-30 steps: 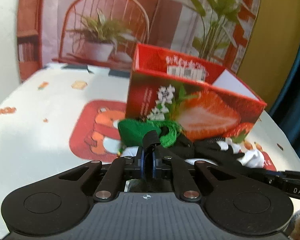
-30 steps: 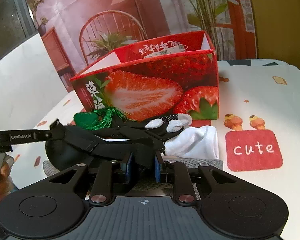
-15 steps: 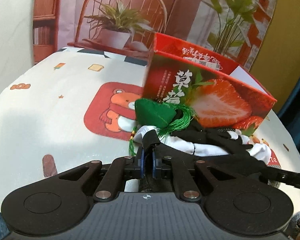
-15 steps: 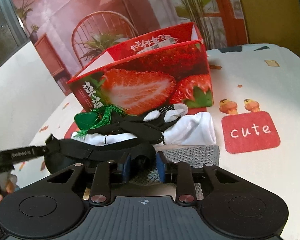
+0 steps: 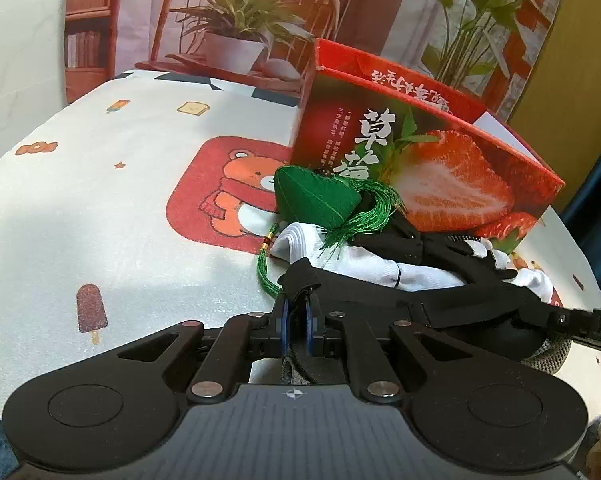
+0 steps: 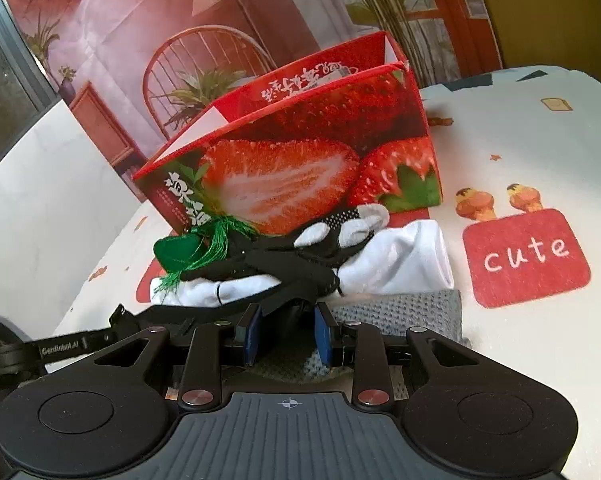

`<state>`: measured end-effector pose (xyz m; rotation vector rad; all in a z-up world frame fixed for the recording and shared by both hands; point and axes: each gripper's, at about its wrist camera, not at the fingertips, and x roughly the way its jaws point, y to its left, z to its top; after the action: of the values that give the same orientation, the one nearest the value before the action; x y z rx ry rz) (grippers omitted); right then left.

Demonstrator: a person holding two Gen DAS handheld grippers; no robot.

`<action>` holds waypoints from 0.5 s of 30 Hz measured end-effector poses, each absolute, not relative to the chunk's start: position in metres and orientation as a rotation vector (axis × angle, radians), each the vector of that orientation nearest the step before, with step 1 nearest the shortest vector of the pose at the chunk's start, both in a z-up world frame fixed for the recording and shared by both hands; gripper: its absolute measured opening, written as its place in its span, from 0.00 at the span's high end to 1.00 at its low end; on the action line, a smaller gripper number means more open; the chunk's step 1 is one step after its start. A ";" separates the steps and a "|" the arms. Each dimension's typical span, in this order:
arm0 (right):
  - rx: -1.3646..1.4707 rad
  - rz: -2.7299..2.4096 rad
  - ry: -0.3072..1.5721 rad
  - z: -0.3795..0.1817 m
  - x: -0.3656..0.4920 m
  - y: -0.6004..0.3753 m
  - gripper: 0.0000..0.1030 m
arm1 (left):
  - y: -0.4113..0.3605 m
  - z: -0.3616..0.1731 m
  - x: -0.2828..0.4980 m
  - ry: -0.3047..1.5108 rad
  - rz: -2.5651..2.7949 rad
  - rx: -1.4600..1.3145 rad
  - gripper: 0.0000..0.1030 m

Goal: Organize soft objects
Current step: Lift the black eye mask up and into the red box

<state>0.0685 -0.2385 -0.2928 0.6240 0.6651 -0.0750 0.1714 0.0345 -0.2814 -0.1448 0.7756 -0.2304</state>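
A pile of soft things lies in front of the red strawberry box: a green tasselled pouch, white socks, a black glove with white tips and a grey knit cloth. My left gripper is shut on the end of a black strap. My right gripper is open around the other end of the black strap, its blue pads apart. The left gripper's finger shows at the left of the right wrist view.
The table carries a white cloth with cartoon prints, a red bear patch and a red "cute" patch. A printed backdrop with a chair and plants stands behind the box. The table edge runs close on the right.
My right gripper has opened and let go of the black strap. My left gripper has pulled back and left from the box, still holding the strap end.
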 end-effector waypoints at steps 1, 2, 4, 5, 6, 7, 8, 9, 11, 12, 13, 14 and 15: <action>0.630 -0.072 0.662 -0.293 0.070 -0.239 0.73 | 0.034 -0.282 0.171 0.774 -0.231 -0.143 0.91; 0.637 -0.064 0.656 -0.293 0.071 -0.239 0.73 | 0.034 -0.282 0.171 0.773 -0.231 -0.142 0.91; 0.638 -0.057 0.644 -0.291 0.070 -0.240 0.80 | 0.035 -0.281 0.170 0.766 -0.235 -0.145 0.91; 0.633 -0.053 0.638 -0.290 0.070 -0.240 0.87 | 0.035 -0.279 0.170 0.758 -0.239 -0.145 0.91; 0.630 -0.049 0.631 -0.288 0.069 -0.239 0.88 | 0.035 -0.276 0.169 0.745 -0.243 -0.141 0.91; 0.623 -0.044 0.620 -0.285 0.067 -0.239 0.89 | 0.035 -0.273 0.168 0.729 -0.248 -0.141 0.91; 0.607 -0.037 0.607 -0.281 0.066 -0.238 0.90 | 0.035 -0.268 0.166 0.705 -0.254 -0.141 0.91; 0.580 -0.030 0.593 -0.275 0.065 -0.236 0.90 | 0.035 -0.262 0.164 0.679 -0.260 -0.138 0.91; 0.523 -0.023 0.561 -0.262 0.065 -0.234 0.90 | 0.034 -0.247 0.162 0.622 -0.271 -0.126 0.91; 0.499 -0.018 0.541 -0.255 0.065 -0.234 0.90 | 0.034 -0.239 0.161 0.591 -0.278 -0.120 0.91; 0.480 -0.014 0.521 -0.247 0.066 -0.236 0.90 | 0.033 -0.230 0.161 0.563 -0.283 -0.119 0.91; 0.465 -0.012 0.501 -0.239 0.067 -0.237 0.90 | 0.033 -0.220 0.161 0.532 -0.288 -0.118 0.91; 0.450 -0.011 0.486 -0.232 0.068 -0.239 0.90 | 0.031 -0.213 0.161 0.504 -0.291 -0.112 0.91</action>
<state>0.0679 -0.2392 -0.2318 0.4502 0.4862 -0.0107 0.1605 0.0314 -0.2125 -0.1116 0.5040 -0.2910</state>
